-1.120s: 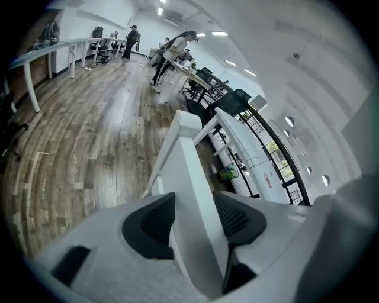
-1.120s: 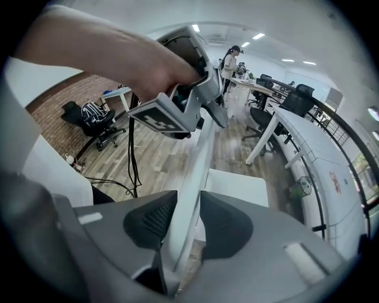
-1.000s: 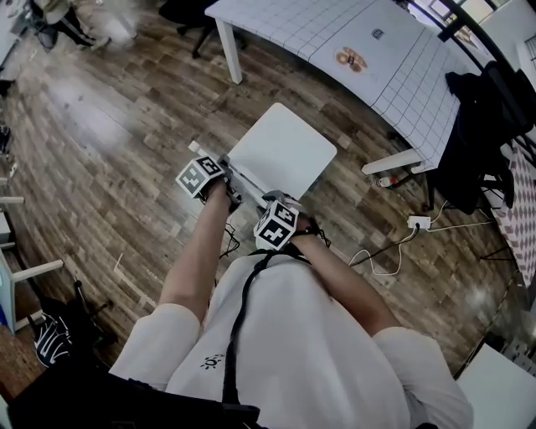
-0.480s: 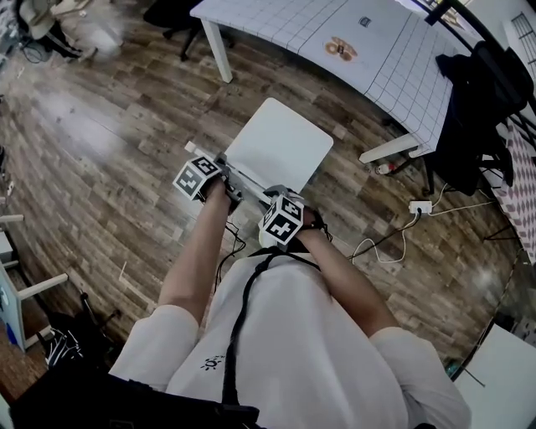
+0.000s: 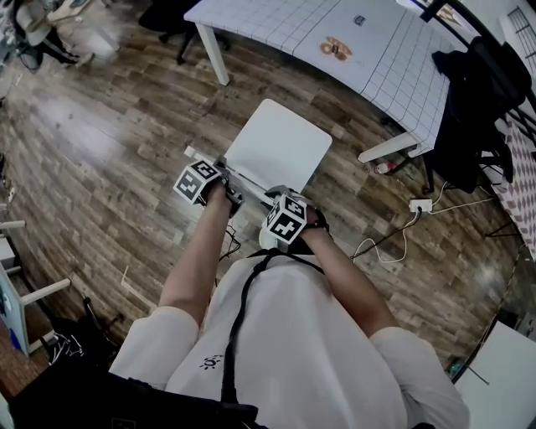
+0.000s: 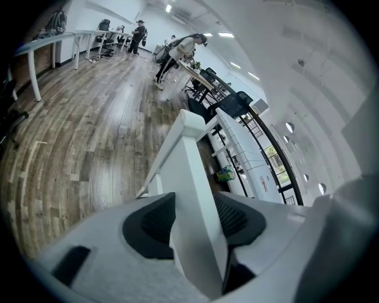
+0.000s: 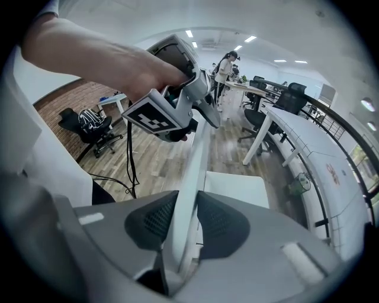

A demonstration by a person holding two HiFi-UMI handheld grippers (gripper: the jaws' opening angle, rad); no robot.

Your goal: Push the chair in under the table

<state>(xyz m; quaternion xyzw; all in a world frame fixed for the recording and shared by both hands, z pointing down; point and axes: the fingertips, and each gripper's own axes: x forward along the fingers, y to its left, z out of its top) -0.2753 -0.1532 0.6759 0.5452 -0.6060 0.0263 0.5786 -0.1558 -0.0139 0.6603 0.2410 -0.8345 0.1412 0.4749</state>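
White square-seated plastic chair (image 5: 278,144) stood on the wooden floor (image 5: 109,167) short of the gridded worktop (image 5: 276,21), its backrest (image 5: 247,182) clamped in left tongs (image 6: 195,216) and just-tightened right tongs (image 7: 186,219) for pushing it under.

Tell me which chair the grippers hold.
The white chair mid-floor: the left gripper and the right gripper, whose jaws just closed further, clamp its backrest. The black chair beside the table stands untouched.
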